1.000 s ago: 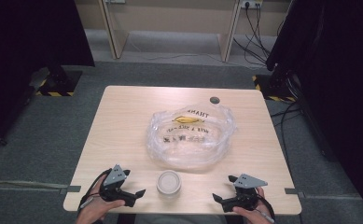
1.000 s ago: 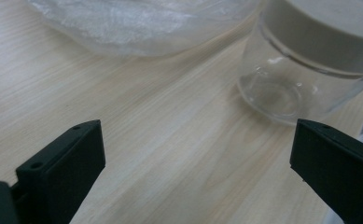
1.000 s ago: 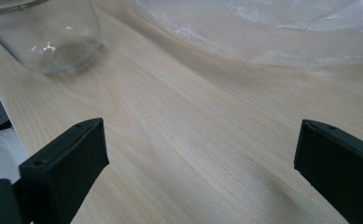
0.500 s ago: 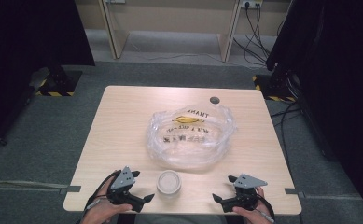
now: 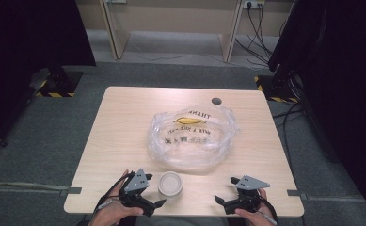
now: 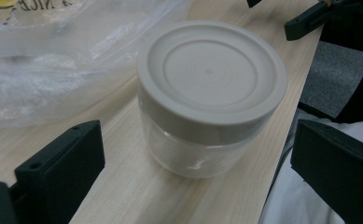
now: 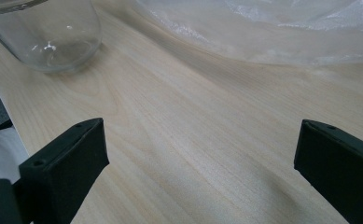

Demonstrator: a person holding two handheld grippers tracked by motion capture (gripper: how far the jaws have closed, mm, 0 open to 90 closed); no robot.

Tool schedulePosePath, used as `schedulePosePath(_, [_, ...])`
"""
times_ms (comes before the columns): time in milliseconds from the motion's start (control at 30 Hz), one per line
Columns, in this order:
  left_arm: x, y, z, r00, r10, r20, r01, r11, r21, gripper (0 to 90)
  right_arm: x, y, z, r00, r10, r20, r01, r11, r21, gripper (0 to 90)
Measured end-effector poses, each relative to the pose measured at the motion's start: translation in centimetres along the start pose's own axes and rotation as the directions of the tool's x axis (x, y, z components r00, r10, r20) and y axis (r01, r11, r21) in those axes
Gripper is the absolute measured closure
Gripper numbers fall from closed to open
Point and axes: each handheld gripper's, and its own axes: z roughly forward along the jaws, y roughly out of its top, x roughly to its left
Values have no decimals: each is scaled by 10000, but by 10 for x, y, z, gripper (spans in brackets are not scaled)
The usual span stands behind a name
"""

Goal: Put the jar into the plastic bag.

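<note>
A clear jar (image 5: 170, 183) with a beige screw lid stands near the table's front edge. In the left gripper view the jar (image 6: 212, 93) sits just beyond my left gripper (image 6: 195, 135), whose jaws are wide apart on either side of it without touching. From above, the left gripper (image 5: 156, 193) is open and points right at the jar. My right gripper (image 5: 224, 190) rests open at the front right, pointing left. Bare wood lies between the jaws of the right gripper (image 7: 200, 130), and the jar's glass base (image 7: 44, 32) shows farther off.
A crumpled clear plastic bag (image 5: 192, 136) with yellow print lies open mid-table, just behind the jar. A small dark disc (image 5: 216, 100) sits near the wooden table's (image 5: 124, 122) far edge. Black equipment stands on the floor at both sides.
My left gripper has slid right, closing in on the jar. The right gripper, jar and bag have stayed put.
</note>
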Motion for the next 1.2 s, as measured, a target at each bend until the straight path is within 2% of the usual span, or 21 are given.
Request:
schedulePosePath(667, [-3, 16, 30, 9992, 393, -34, -391, 9982, 464, 23, 2, 0, 1, 10000, -44, -83, 44, 10000, 22, 30])
schedulePosePath(967, [-3, 17, 45, 9990, 444, -65, -438, 9961, 772, 32, 1, 0, 0, 10000, -19, -74, 19, 10000, -18, 30])
schedulePosePath(1067, [-2, 17, 47, 9991, 417, 44, -419, 9962, 761, 76, 1, 0, 0, 10000, -19, -78, 18, 10000, -18, 30])
schedulePosePath(1200, [-3, 18, 47, 9984, 568, -43, -563, 9955, 762, 92, 1, 0, 1, 10000, -2, -87, 2, 10000, -14, 30])
